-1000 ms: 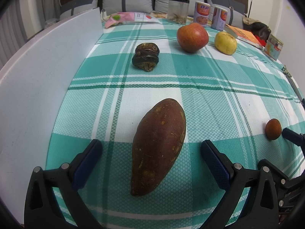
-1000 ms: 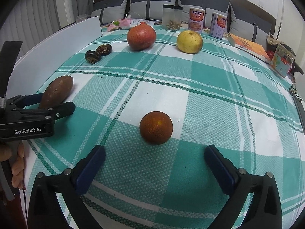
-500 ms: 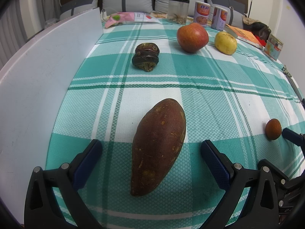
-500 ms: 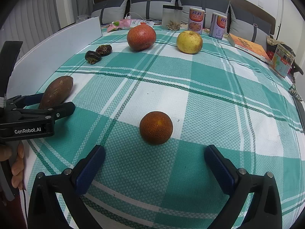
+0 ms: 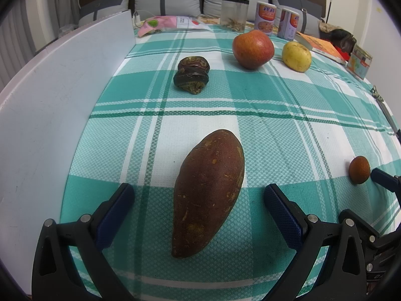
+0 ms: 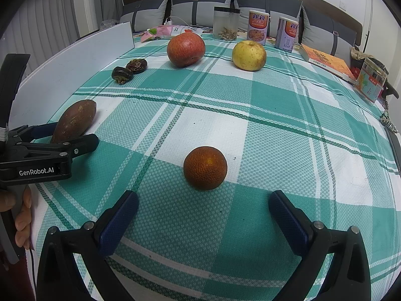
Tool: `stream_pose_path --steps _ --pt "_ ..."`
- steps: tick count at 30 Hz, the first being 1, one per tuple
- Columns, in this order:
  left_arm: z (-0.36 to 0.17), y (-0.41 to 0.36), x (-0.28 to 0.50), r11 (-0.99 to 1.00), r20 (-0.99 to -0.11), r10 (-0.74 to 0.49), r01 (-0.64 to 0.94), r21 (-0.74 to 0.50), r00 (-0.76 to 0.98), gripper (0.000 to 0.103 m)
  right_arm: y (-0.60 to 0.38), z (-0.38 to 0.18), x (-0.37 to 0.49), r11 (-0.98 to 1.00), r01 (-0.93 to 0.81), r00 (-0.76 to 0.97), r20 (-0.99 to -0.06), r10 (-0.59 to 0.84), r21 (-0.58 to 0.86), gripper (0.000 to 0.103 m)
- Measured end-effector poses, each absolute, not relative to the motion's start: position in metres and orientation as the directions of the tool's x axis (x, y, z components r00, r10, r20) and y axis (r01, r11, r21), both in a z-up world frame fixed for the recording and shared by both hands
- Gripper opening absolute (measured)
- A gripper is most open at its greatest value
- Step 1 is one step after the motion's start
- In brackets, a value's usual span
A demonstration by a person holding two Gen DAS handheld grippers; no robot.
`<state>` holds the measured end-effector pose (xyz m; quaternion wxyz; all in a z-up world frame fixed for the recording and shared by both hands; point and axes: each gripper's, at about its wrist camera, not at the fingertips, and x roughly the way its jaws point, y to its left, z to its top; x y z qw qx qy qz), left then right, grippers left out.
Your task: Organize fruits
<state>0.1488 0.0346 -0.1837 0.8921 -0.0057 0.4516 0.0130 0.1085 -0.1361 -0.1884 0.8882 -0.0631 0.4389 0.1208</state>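
A brown sweet potato (image 5: 209,190) lies on the green checked cloth between the open jaws of my left gripper (image 5: 198,200); it also shows in the right wrist view (image 6: 74,121). A small dark orange (image 6: 205,168) sits just ahead of my open right gripper (image 6: 203,210), not between the fingers; it also shows in the left wrist view (image 5: 359,169). Farther back lie two dark wrinkled fruits (image 5: 191,74), a large red fruit (image 5: 252,49) and a yellow fruit (image 5: 296,56).
A white board (image 5: 50,95) stands along the left edge of the cloth. At the back stand a clear jar (image 6: 225,23), two cans (image 6: 258,26), a pink packet (image 6: 163,31), a book (image 6: 325,61) and a small box (image 6: 371,80). Sofa cushions lie behind.
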Motion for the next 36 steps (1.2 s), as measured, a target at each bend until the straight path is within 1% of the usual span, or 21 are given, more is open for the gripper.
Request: stream_pose_path --steps 8,10,11,13,14,15,17,19,20,21,22,23,25,26,27,28,29,30,31,33,36 --pt "-0.184 0.035 0.149 1.000 -0.806 0.017 -0.028 0.000 0.591 0.103 -0.136 -0.189 0.108 0.963 -0.270 0.586 -0.795 0.159 -0.006 0.103" --pt "-0.182 0.037 0.150 1.000 -0.815 -0.009 -0.009 -0.017 0.580 0.102 -0.136 -0.189 0.108 0.963 -0.271 0.584 -0.795 0.161 -0.003 0.103" --pt "-0.180 0.040 0.151 0.999 -0.827 -0.041 0.023 -0.034 0.560 0.102 -0.136 -0.188 0.109 0.961 -0.276 0.577 -0.799 0.168 0.003 0.103" --pt "-0.175 0.047 0.149 0.992 -0.843 -0.124 0.090 -0.090 0.523 0.102 -0.143 -0.184 0.110 0.952 -0.300 0.545 -0.810 0.217 0.053 0.103" --pt "-0.172 0.050 0.147 0.987 -0.847 -0.157 0.107 -0.119 0.507 0.102 -0.151 -0.181 0.110 0.947 -0.303 0.531 -0.807 0.260 0.106 0.103" --pt "-0.170 0.052 0.146 0.983 -0.851 -0.180 0.116 -0.141 0.494 0.101 -0.162 -0.177 0.110 0.941 -0.290 0.517 -0.798 0.309 0.176 0.103" --pt "-0.166 0.050 0.146 0.980 -0.852 -0.194 0.130 -0.149 0.487 0.101 -0.176 -0.173 0.112 0.934 -0.255 0.500 -0.793 0.348 0.249 0.102" --pt "-0.165 0.042 0.152 0.986 -0.859 -0.150 0.140 -0.092 0.489 0.099 -0.181 -0.170 0.115 0.937 -0.240 0.486 -0.804 0.342 0.253 0.096" --pt "-0.166 0.038 0.155 0.988 -0.863 -0.129 0.142 -0.067 0.488 0.090 -0.179 -0.167 0.117 0.935 -0.252 0.478 -0.808 0.345 0.250 0.089" --pt "-0.167 0.036 0.158 0.988 -0.869 -0.114 0.145 -0.049 0.481 0.070 -0.177 -0.167 0.118 0.933 -0.260 0.472 -0.811 0.347 0.248 0.082" --pt "-0.168 0.034 0.163 0.989 -0.877 -0.100 0.146 -0.035 0.469 0.064 -0.173 -0.166 0.121 0.932 -0.269 0.461 -0.817 0.347 0.244 0.080" --pt "-0.167 0.033 0.165 0.989 -0.877 -0.089 0.146 -0.022 0.472 0.061 -0.169 -0.165 0.124 0.930 -0.280 0.450 -0.823 0.347 0.239 0.076" --pt "-0.163 0.033 0.166 0.988 -0.873 -0.092 0.151 -0.021 0.479 0.050 -0.155 -0.161 0.130 0.928 -0.306 0.456 -0.823 0.339 0.212 0.071" --pt "-0.162 0.034 0.166 0.988 -0.873 -0.090 0.152 -0.018 0.479 0.043 -0.152 -0.161 0.132 0.928 -0.312 0.461 -0.822 0.334 0.202 0.065" --pt "-0.162 0.035 0.166 0.988 -0.873 -0.091 0.151 -0.020 0.479 0.043 -0.147 -0.162 0.135 0.930 -0.316 0.460 -0.827 0.324 0.189 0.055" --pt "-0.163 0.036 0.165 0.989 -0.872 -0.094 0.149 -0.025 0.481 0.042 -0.143 -0.165 0.139 0.932 -0.315 0.447 -0.838 0.313 0.180 0.047" --pt "-0.163 0.037 0.164 0.989 -0.870 -0.099 0.145 -0.033 0.483 0.042 -0.140 -0.170 0.142 0.937 -0.309 0.430 -0.855 0.290 0.162 0.031" --pt "-0.162 0.039 0.163 0.990 -0.869 -0.105 0.138 -0.042 0.484 0.042 -0.138 -0.170 0.144 0.945 -0.300 0.440 -0.860 0.257 0.129 0.031" --pt "-0.159 0.042 0.160 0.990 -0.866 -0.118 0.126 -0.065 0.486 0.042 -0.138 -0.169 0.144 0.946 -0.297 0.438 -0.862 0.255 0.129 0.030" --pt "-0.147 0.050 0.154 0.985 -0.855 -0.169 0.102 -0.137 0.491 0.042 -0.140 -0.162 0.142 0.944 -0.285 0.431 -0.858 0.279 0.164 0.030" --pt "-0.111 0.062 0.143 0.960 -0.819 -0.275 0.099 -0.262 0.504 0.042 -0.139 -0.136 0.141 0.930 -0.287 0.435 -0.834 0.339 0.228 0.030"
